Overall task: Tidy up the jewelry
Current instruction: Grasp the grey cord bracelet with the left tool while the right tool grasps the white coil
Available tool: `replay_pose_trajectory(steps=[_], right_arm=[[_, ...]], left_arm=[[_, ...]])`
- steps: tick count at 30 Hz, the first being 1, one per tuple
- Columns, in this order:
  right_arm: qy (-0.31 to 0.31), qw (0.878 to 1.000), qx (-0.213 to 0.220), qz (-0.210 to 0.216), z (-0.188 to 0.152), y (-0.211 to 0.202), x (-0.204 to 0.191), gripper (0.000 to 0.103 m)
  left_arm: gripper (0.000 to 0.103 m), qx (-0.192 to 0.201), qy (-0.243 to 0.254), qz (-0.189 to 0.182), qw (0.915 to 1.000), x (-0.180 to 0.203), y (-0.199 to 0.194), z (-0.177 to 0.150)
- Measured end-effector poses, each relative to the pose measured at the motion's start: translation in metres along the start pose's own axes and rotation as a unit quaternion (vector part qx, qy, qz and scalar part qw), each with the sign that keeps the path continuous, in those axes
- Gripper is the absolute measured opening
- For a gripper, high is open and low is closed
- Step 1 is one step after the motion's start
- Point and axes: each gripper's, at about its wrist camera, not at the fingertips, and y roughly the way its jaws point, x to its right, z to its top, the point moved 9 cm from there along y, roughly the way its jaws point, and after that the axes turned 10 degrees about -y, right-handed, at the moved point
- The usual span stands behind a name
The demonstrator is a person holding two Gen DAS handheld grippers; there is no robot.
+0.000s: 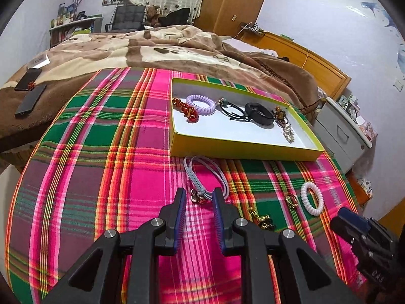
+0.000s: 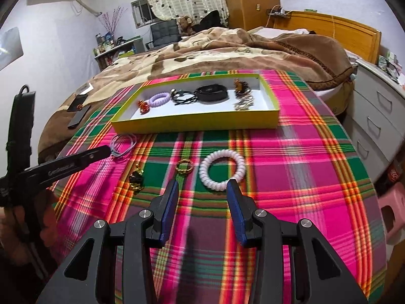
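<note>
Pick-up step in hand: left gripper (image 1: 200, 197), fingers apart, straddled the grey cord loop (image 1: 202, 177) just before the yellow tray's (image 1: 243, 153) near wall, seemingly not yet pinching; right gripper (image 2: 202, 186) open before the white coil tie (image 2: 222, 171); next, closing.

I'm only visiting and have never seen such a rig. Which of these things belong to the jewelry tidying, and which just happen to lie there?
Part of the job:
yellow box
grey cord loop
white coil band
gold ring
gold-and-black charm
left gripper
right gripper

Just lying about:
phones
blanket
teddy bear
drawers
</note>
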Motion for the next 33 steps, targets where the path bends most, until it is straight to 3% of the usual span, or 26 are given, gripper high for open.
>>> replay_pose_trajectory(steps=[14,18,21,25,28,33], right_arm=[[0.027,0.999,-0.028,-0.033,0.003,0.027,0.031,0.04],[0.031,0.997,-0.056,-0.042,0.001,0.042,0.04,0.04],[0.013,0.996,-0.062,-0.059,0.004,0.046,0.041,0.04],[-0.009,0.994,-0.069,-0.079,0.005,0.048,0.04,0.025],[-0.01,0.994,-0.069,-0.083,0.004,0.046,0.041,0.013],[0.009,0.996,-0.062,-0.07,-0.005,0.034,0.045,0.01]], left_arm=[[0.021,-0.017,0.004,0.012,0.9998,0.001,0.024,0.009],[0.021,-0.017,0.012,0.021,0.9996,0.003,0.029,0.011],[0.021,-0.016,0.023,0.032,0.9991,0.005,0.032,0.012],[0.017,-0.014,0.034,0.048,0.9981,0.006,0.034,0.013],[0.009,-0.014,0.036,0.05,0.998,0.005,0.033,0.012],[0.009,-0.013,0.044,0.041,0.9981,0.004,0.02,0.003]])
